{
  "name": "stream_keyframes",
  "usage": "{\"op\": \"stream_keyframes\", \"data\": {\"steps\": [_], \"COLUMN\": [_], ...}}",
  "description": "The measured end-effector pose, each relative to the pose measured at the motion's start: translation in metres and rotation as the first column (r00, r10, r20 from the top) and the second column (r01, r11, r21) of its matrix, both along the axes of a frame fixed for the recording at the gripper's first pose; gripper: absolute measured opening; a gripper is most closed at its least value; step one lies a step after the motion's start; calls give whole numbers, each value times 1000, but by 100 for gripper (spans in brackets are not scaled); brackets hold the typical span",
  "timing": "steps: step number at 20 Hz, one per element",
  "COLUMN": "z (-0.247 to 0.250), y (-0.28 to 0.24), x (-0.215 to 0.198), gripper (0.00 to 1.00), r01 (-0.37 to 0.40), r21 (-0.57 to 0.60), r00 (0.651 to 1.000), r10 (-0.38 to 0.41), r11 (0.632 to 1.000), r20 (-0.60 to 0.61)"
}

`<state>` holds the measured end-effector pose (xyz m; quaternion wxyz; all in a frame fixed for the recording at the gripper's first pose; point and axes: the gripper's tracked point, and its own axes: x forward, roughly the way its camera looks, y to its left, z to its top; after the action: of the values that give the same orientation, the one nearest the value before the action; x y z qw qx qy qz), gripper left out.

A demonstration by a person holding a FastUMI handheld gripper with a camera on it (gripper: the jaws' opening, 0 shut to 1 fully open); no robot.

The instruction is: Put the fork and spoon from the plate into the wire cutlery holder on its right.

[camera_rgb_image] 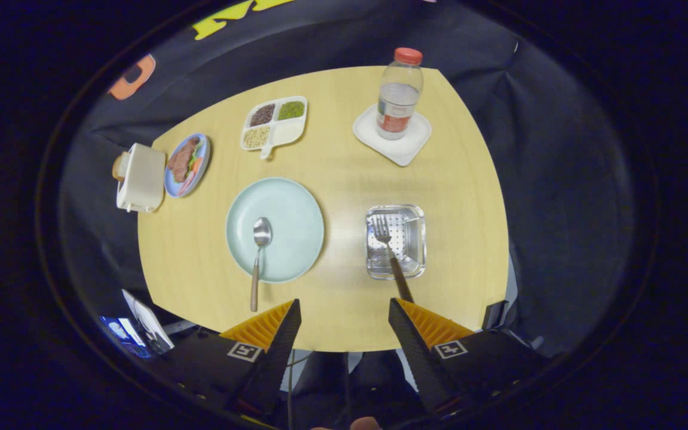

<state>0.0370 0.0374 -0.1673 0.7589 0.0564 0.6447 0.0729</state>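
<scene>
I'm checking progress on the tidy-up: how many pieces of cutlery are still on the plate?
1: the spoon lies on the plate, handle over its near rim. The fork already stands in the cutlery holder. The open gripper holds nothing.

My fingers [344,316] hide the bench's [344,179] near edge. The toaster [140,178] covers most of a bread slice [119,166]. The bottle's [399,95] label is too small to read.
</scene>
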Motion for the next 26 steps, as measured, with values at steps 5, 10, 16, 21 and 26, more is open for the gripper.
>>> {"op": "stream_keyframes", "data": {"steps": [5, 10, 16, 21, 26], "z": [-13, -50, -101, -132, -146], "y": [77, 137, 170, 176, 177], "x": [-25, -44, -46, -36, -27], "gripper": [94, 95, 95, 79, 67], "r01": [-63, -59, -16, 61, 99], "r21": [34, 28, 12, 6, 8], "r00": [998, 998, 999, 997, 993], "r10": [63, 60, 16, -60, -98], "r11": [997, 998, 1000, 998, 995], "r20": [-3, -35, -50, -57, -70]}}
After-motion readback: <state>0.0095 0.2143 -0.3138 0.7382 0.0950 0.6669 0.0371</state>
